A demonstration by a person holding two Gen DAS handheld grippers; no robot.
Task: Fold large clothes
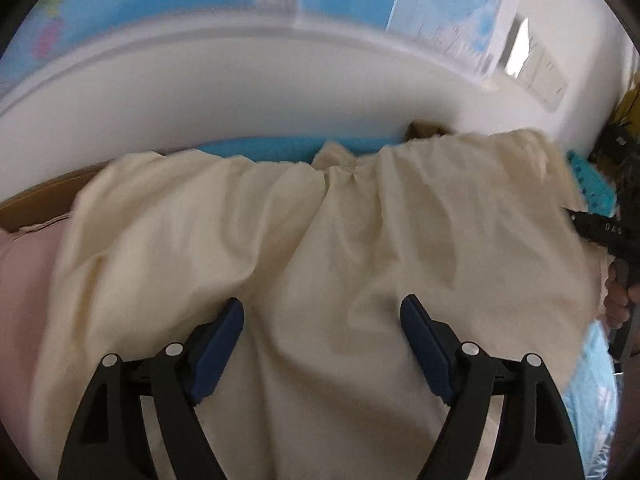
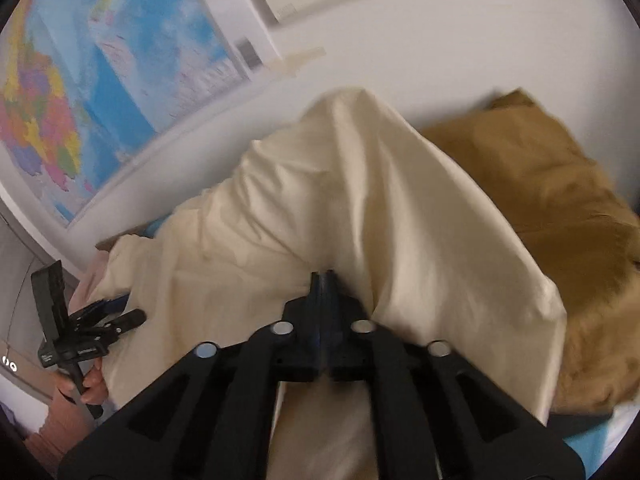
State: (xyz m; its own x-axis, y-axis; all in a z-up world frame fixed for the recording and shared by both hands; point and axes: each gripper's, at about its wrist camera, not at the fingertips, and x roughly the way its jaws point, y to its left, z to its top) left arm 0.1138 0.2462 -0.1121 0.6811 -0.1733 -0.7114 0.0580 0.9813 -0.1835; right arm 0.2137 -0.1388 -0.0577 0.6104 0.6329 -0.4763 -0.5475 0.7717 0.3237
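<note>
Two grippers, two different jobs: your right gripper (image 2: 325, 280) is pinched tight on a ridge of the cream garment (image 2: 312, 200), and that pinch is why the cloth rises into a tent above the jaws and drapes down both sides. Your left gripper (image 1: 322, 336) has its jaws spread wide with nothing between them, the blue pads (image 1: 222, 344) poised over the cream cloth; whether they touch it you cannot tell from here. It looks ready to take a second hold so the fold can be carried evenly. The garment lies rumpled across the work surface in front of the white wall (image 1: 240, 92) with the map (image 2: 80, 100). A brown garment (image 2: 560, 216) sits just beside it on the right, partly under its edge, and some pink cloth (image 1: 24, 300) shows at the left.
</note>
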